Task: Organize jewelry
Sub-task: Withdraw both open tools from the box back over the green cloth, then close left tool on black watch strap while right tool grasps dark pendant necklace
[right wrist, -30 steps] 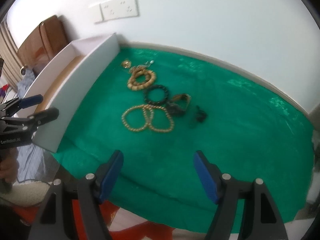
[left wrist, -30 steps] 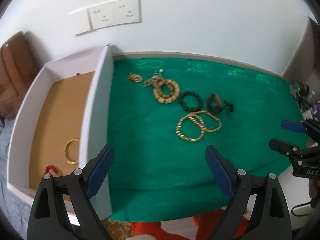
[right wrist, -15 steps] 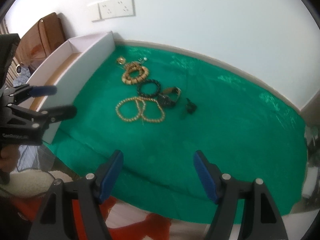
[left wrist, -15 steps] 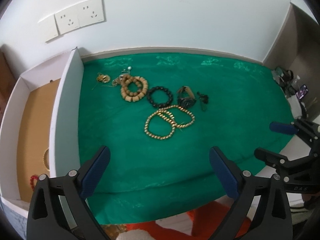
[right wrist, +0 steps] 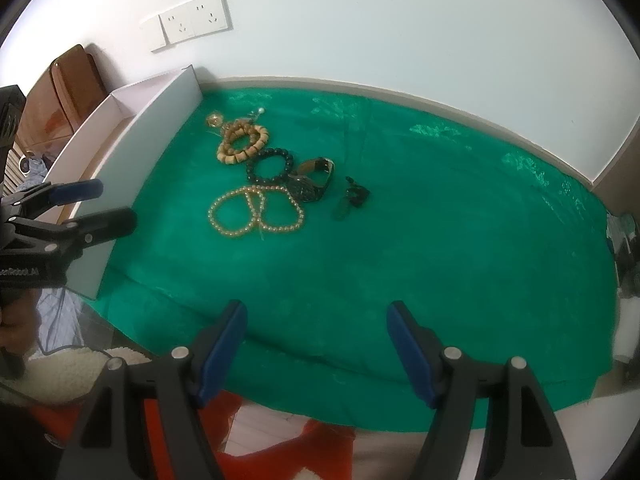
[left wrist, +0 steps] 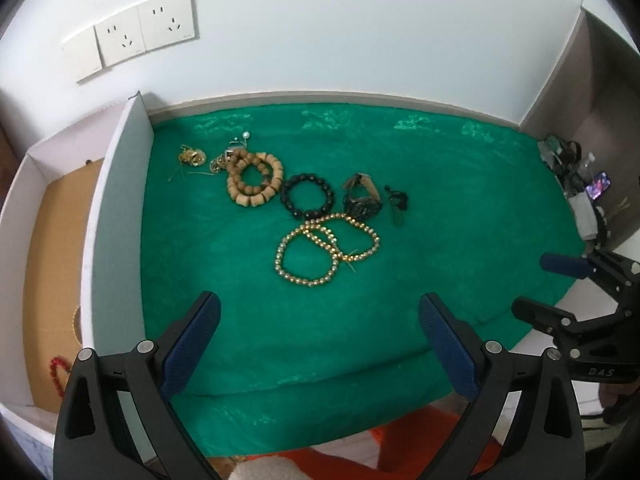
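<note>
Cloth: a green cloth (left wrist: 440,184) covers the table, and every place below is given from it; the jewelry sits on its far left part.
Left gripper: your left gripper (left wrist: 320,328) hangs over the cloth's near edge; its jaws have just been opening and stand wide, with only cloth showing between them.
Right gripper: your right gripper (right wrist: 316,340) hangs over the cloth's near edge too, jaws apart and holding nothing; the left view catches it off the cloth's right edge.
Box: a white box (left wrist: 120,216) stands against the cloth's left edge; a red bead string (left wrist: 56,372) lies on its brown floor, near corner.
Pearl bracelets: two overlapping gold-bead loops (left wrist: 324,248) lie nearest you among the pieces on the cloth.
Black bracelet: a dark bead ring (left wrist: 307,197) lies just beyond the loops and touches them.
Wood bracelet: a tan bead coil (left wrist: 254,179) lies left of the black ring, toward the box.
Watch: a watch (left wrist: 362,198) lies right of the black ring; a small dark piece (left wrist: 397,202) lies just right of it.
Small pieces: tangled gold bits (left wrist: 192,158) lie at the cloth's far left, near the box wall.
</note>
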### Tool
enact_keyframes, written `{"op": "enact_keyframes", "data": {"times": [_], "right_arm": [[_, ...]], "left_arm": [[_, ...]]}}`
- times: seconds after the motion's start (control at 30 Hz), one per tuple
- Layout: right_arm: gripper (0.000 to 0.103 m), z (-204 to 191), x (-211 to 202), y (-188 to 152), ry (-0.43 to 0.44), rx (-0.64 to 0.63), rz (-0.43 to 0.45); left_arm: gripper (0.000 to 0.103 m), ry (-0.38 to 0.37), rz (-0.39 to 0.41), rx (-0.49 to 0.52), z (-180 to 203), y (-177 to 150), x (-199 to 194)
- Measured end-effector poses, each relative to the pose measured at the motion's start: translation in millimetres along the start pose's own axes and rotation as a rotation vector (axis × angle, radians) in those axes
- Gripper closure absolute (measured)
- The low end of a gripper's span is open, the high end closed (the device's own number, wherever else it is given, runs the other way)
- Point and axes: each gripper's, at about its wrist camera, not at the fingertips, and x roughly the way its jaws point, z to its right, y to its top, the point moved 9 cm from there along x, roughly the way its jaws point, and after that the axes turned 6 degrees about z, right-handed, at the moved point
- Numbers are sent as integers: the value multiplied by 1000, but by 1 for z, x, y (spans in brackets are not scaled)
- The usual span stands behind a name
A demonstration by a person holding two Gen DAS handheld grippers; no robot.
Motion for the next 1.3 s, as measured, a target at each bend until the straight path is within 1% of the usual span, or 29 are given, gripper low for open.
{"op": "enact_keyframes", "data": {"times": [0.23, 0.53, 0.67, 1.0, 1.17, 1.3], "right_arm": [[29, -1, 4, 4, 18, -7, -5], [29, 1, 7, 13, 30, -6, -5], [29, 11, 9, 16, 22, 26, 3], [29, 43, 33, 21, 11, 122, -27], [29, 56, 46, 21, 14, 167, -40], [29, 65, 56, 19, 13, 196, -51]], "left_arm": [[4, 21, -23, -24, -10, -1, 8], [4, 49, -20, -39, -22, 5, 10], [4, 58, -30, -48, -28, 4, 14], [4, 83, -80, -64, -38, -1, 35], [4, 74, -100, -48, -34, 2, 51], [4, 38, -113, -33, -23, 14, 69]]}}
